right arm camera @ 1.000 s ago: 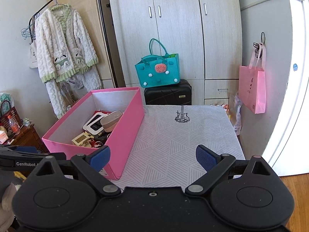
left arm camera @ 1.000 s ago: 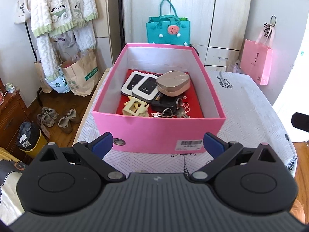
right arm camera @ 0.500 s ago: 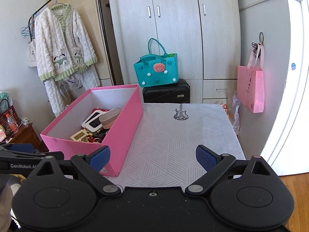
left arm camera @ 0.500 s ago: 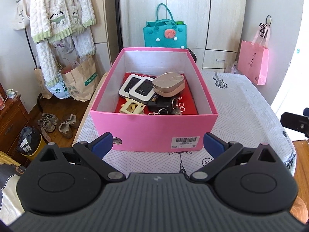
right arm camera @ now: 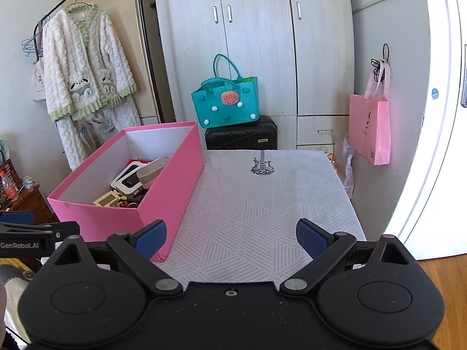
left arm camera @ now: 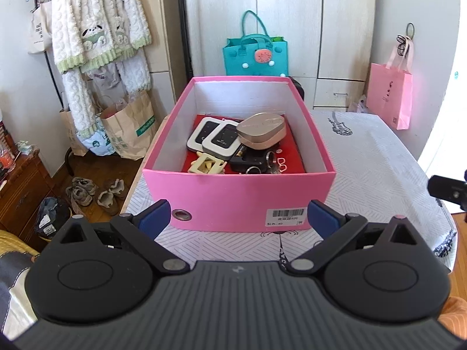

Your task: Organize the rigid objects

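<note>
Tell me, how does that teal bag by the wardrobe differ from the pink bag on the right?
The teal bag stands upright on a black suitcase; the pink bag hangs off the floor against the white wall. The teal bag carries pompoms and a watermelon patch; the pink bag looks nearly plain. The teal bag has stiff looped handles; the pink bag's are thin ribbons. Both are handled totes.

Straight ahead of your left gripper [left arm camera: 238, 218] the box [left arm camera: 239, 204] sits on the table [left arm camera: 376, 175], its contents piled inside: two flat devices [left arm camera: 214, 138] rear left, a case [left arm camera: 261, 130] to their right, a frame piece [left arm camera: 205, 166] nearest you. From your right gripper [right arm camera: 231, 237], the box lies ahead-left.
</note>
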`<state>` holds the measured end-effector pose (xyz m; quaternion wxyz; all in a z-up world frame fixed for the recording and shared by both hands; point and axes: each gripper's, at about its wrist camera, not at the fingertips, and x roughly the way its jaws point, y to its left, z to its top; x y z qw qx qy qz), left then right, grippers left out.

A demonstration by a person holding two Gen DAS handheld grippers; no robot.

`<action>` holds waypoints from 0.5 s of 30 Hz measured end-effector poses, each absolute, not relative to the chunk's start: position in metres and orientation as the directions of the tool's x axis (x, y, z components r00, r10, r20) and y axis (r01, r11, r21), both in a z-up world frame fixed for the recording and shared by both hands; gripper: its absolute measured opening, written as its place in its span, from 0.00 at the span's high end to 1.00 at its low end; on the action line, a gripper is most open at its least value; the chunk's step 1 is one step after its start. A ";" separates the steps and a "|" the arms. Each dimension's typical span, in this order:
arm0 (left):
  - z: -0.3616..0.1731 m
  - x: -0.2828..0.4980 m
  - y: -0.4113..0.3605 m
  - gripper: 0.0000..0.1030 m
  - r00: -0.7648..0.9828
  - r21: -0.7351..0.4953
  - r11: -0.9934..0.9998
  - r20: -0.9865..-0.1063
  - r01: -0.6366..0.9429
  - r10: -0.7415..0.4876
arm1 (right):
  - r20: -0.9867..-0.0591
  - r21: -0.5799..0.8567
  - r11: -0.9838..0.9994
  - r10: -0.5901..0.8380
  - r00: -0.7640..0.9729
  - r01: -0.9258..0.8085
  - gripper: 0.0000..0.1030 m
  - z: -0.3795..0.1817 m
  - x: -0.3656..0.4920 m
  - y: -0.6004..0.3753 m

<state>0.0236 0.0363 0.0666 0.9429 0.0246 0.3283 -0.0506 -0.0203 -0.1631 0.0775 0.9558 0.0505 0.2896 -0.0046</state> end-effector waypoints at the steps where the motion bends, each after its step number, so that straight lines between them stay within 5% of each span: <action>1: 0.066 0.023 0.036 0.02 0.780 0.016 0.993 -0.621 0.113 -0.079 | -0.555 0.094 0.995 0.017 0.832 0.043 0.05 0.076 -0.020 -0.163; 15: 0.065 0.012 0.030 0.00 0.807 0.068 0.992 -0.589 0.109 -0.048 | -0.527 0.073 0.997 0.016 0.850 0.027 0.05 0.079 -0.028 -0.155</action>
